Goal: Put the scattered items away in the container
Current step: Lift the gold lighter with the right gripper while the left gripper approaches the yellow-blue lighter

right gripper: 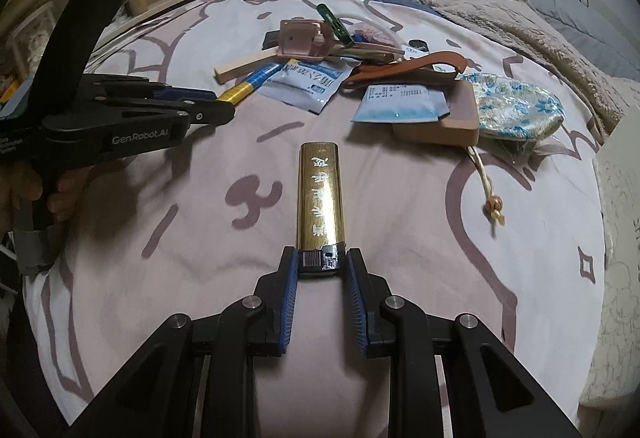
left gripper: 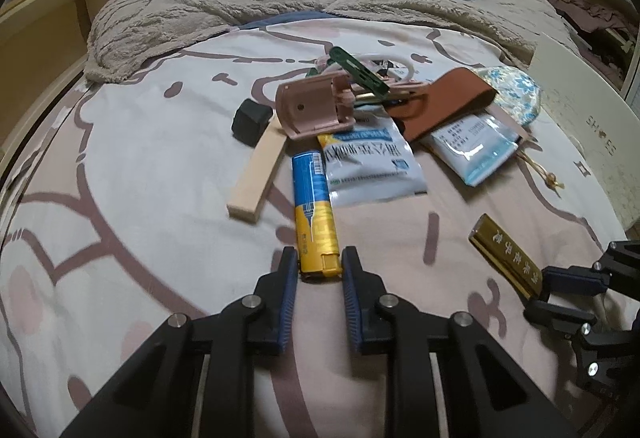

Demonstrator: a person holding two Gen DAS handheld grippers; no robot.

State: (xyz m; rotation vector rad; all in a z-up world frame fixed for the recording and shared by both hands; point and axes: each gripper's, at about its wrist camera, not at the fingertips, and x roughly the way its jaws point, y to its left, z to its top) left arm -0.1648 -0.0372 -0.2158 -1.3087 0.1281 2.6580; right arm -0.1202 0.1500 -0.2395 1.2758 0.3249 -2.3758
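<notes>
Lying on the patterned bed sheet (left gripper: 120, 158), the blue-and-yellow lighter (left gripper: 314, 214) is clamped at its near end by the left tool (left gripper: 319, 266), the pads nearly closed against its sides. The gold lighter (right gripper: 319, 198) is gripped at its black cap by the right tool (right gripper: 320, 262) — likewise narrowly closed. Beyond them a heap is seen: a wooden stick (left gripper: 256, 174), sachets (left gripper: 368, 166) and a brown leather case (left gripper: 444, 102). The white box (left gripper: 588, 126) stands at the bed's right edge.

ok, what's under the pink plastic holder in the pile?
The pink plastic holder rests on the wooden block and the top edge of the white sachet. Whatever else lies beneath it is covered.
</notes>
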